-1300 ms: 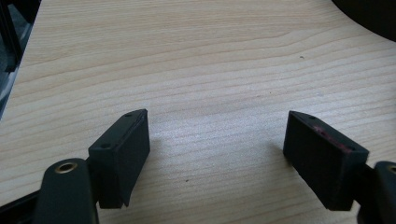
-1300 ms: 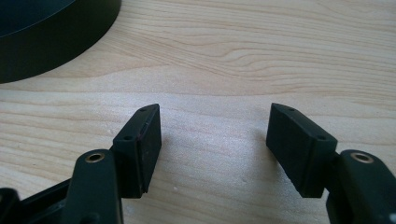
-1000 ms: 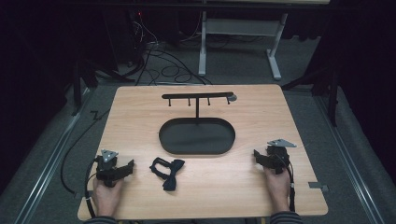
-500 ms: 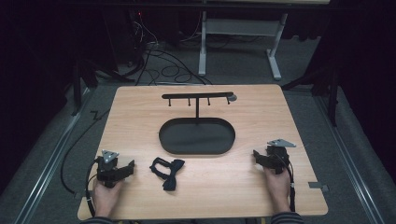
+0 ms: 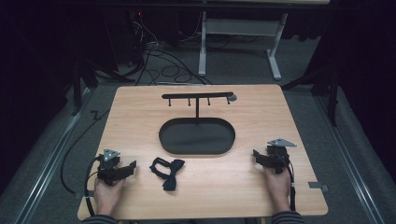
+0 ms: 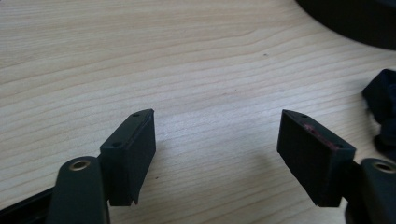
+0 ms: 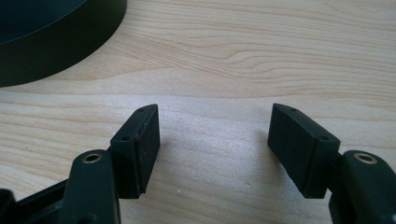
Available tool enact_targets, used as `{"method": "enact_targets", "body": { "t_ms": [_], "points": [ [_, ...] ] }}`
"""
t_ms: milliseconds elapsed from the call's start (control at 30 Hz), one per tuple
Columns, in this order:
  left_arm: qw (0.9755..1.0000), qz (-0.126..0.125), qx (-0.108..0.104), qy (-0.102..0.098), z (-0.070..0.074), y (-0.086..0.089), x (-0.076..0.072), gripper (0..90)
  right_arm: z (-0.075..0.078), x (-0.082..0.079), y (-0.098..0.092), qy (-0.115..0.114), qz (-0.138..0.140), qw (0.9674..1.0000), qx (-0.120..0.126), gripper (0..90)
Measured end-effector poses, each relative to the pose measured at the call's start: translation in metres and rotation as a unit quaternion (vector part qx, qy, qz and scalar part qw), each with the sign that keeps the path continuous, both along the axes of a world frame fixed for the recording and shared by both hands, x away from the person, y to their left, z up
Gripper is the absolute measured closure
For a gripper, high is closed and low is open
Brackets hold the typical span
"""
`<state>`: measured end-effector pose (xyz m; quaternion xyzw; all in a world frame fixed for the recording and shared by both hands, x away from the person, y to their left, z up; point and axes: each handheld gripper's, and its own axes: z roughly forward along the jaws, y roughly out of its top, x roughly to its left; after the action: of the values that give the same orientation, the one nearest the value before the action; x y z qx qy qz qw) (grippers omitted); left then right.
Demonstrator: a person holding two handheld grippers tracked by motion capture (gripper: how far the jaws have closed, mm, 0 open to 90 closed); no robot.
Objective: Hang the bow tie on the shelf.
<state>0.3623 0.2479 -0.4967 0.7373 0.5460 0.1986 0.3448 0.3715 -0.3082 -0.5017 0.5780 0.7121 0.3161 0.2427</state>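
desk (image 5: pixel 140 116): pale wood grain, rectangular, smooth; bare between the jaws in both gripper views
tray (image 5: pixel 196 136): black, oval, low rim, matte; mid-desk; its curved wall shows at top left of the right gripper view (image 7: pixel 56 37) and top right of the left gripper view (image 6: pixel 355 21)
rack (image 5: pixel 197 98): thin black T-shaped bar on a post, small pegs hanging under it; rises at the tray's far edge
bow tie (image 5: pixel 167 170): black, soft fabric, crumpled, strap looped; lies on desk in front of the tray's left end, near the left tool, not touching it; dark edge at right of the left gripper view (image 6: pixel 383 107)
left tool (image 5: pixel 131 167): black, blocky pads, jaws apart, nothing between; rests on desk near the front left corner, held by left hand (image 5: pixel 108 195)
right tool (image 5: pixel 256 154): black, jaws apart, nothing between; on desk right of the tray, held by right hand (image 5: pixel 277 184); grey three-cornered plate on top
around: grey carpet floor, cables (image 5: pixel 159 63) behind the desk, white frame legs (image 5: pixel 243 42) farther back
blocking: nothing lies between left tool and bow tie
change: none seen; tools, bow tie, tray in the same spots as half a second ago
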Motion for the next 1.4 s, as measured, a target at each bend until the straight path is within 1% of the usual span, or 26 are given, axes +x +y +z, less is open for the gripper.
{"method": "enact_targets", "body": {
  "t_ms": [133, 200, 267, 367, 467, 567, 667, 733, 800, 833, 867, 1000, 1233, 1300, 1400],
  "points": [
    [0.9997, -0.008, -0.019, -0.011, 0.008, -0.001, -0.004, 31.6, 0.0, 0.0, 0.0, 0.0, 0.0, 1.0, 0.001, 35.6],
    [0.9996, -0.011, -0.022, -0.015, 0.013, -0.001, -0.006, 31.6, 0.0, 0.0, 0.0, 0.0, -0.001, 1.0, 0.001, 35.6],
    [0.9992, -0.013, -0.028, -0.025, 0.018, -0.002, -0.007, 33.5, 0.0, 0.0, 0.0, -0.001, -0.001, 1.0, 0.0, 35.6],
    [0.9988, -0.023, -0.03, -0.031, 0.025, -0.006, -0.01, 35.0, 0.0, 0.0, 0.0, -0.001, 0.0, 1.0, 0.002, 35.6],
    [0.9984, -0.034, -0.032, -0.032, 0.028, -0.012, -0.013, 37.1, 0.0, 0.0, -0.001, 0.0, 0.0, 1.0, 0.003, 35.6],
    [0.998, -0.044, -0.036, -0.025, 0.029, -0.017, -0.016, 38.8, 0.0, 0.0, -0.001, 0.0, 0.0, 1.0, 0.003, 35.6],
    [0.9979, -0.057, -0.026, -0.017, 0.027, -0.024, -0.017, 39.3, 0.0, 0.0, -0.001, 0.0, 0.001, 1.0, 0.003, 35.6],
    [0.9977, -0.061, -0.027, -0.014, 0.026, -0.029, -0.017, 39.7, 0.0, 0.0, -0.001, 0.001, 0.0, 1.0, 0.003, 35.6],
    [0.9977, -0.064, -0.021, -0.008, 0.025, -0.034, -0.016, 40.2, 0.0, 0.0, -0.001, -0.001, 0.0, 1.0, 0.003, 35.6],
    [0.9973, -0.07, -0.017, -0.01, 0.024, -0.036, -0.014, 40.6, 0.0, 0.0, 0.0, 0.0, 0.0, 1.0, 0.003, 35.6],
    [0.9972, -0.072, -0.019, -0.004, 0.024, -0.039, -0.014, 41.1, 0.0, 0.0, 0.0, 0.0, -0.001, 1.0, 0.003, 35.6],
    [0.9963, -0.083, -0.018, 0.003, 0.022, -0.049, -0.01, 41.8, 0.0, 0.0, 0.0, 0.0, 0.0, 1.0, 0.002, 35.6],
    [0.9955, -0.094, -0.007, 0.01, 0.02, -0.062, -0.003, 43.7, 0.0, 0.0, 0.0, -0.001, 0.0, 1.0, 0.002, 35.6],
    [0.9956, -0.093, -0.001, 0.012, 0.019, -0.065, -0.001, 44.1, 0.0, 0.0, -0.001, -0.001, 0.0, 1.0, 0.002, 35.6],
    [0.9952, -0.096, 0.001, 0.018, 0.017, -0.067, 0.002, 47.4, 0.0, 0.0, 0.0, 0.0, -0.001, 1.0, 0.003, 35.6]
  ]
}}
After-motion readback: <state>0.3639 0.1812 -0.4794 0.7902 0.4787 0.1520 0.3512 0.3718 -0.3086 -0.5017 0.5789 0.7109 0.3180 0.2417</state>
